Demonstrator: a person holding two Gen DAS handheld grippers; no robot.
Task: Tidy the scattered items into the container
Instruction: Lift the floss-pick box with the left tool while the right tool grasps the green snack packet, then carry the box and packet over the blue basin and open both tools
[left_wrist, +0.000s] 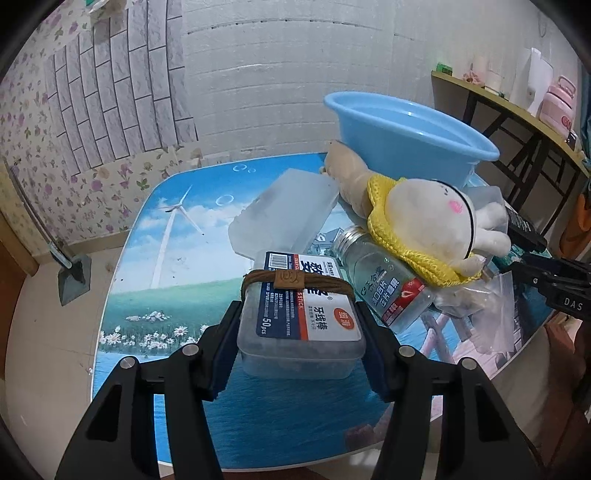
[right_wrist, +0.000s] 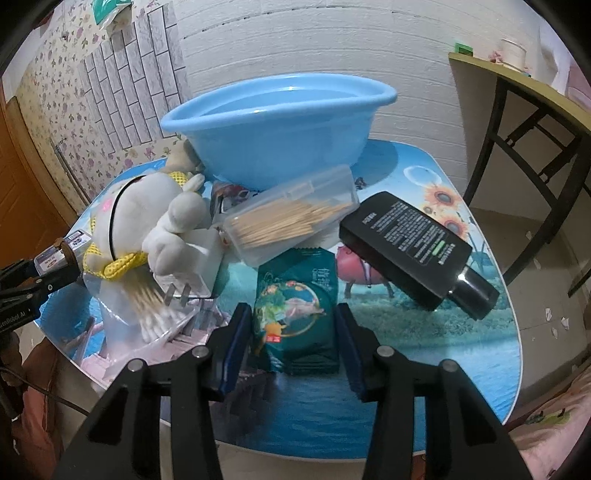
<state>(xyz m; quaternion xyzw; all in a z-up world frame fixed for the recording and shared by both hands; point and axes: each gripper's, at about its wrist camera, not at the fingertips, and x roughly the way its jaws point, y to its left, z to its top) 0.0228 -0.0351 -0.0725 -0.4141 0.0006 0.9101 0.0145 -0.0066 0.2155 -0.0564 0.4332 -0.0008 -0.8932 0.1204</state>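
Observation:
A blue basin (left_wrist: 406, 136) (right_wrist: 273, 125) stands at the table's far side. My left gripper (left_wrist: 299, 325) has its jaws on both sides of a clear floss-pick box (left_wrist: 301, 325) wrapped by a brown hair tie (left_wrist: 291, 282). My right gripper (right_wrist: 293, 332) brackets a dark green packet (right_wrist: 299, 310) lying on the table; the jaws stand at its edges. A white plush rabbit (left_wrist: 424, 221) (right_wrist: 147, 221) with yellow netting lies over a clear bottle (left_wrist: 384, 280). A toothpick box (right_wrist: 291, 218) and a black bottle (right_wrist: 417, 247) lie near the basin.
A frosted plastic box (left_wrist: 284, 214) lies left of the rabbit. A bag of cotton swabs (right_wrist: 147, 310) and a white plug (right_wrist: 192, 266) lie under the rabbit. A dark-framed side table (right_wrist: 535, 129) stands to the right. The picture-printed table (left_wrist: 155, 258) drops off at its edges.

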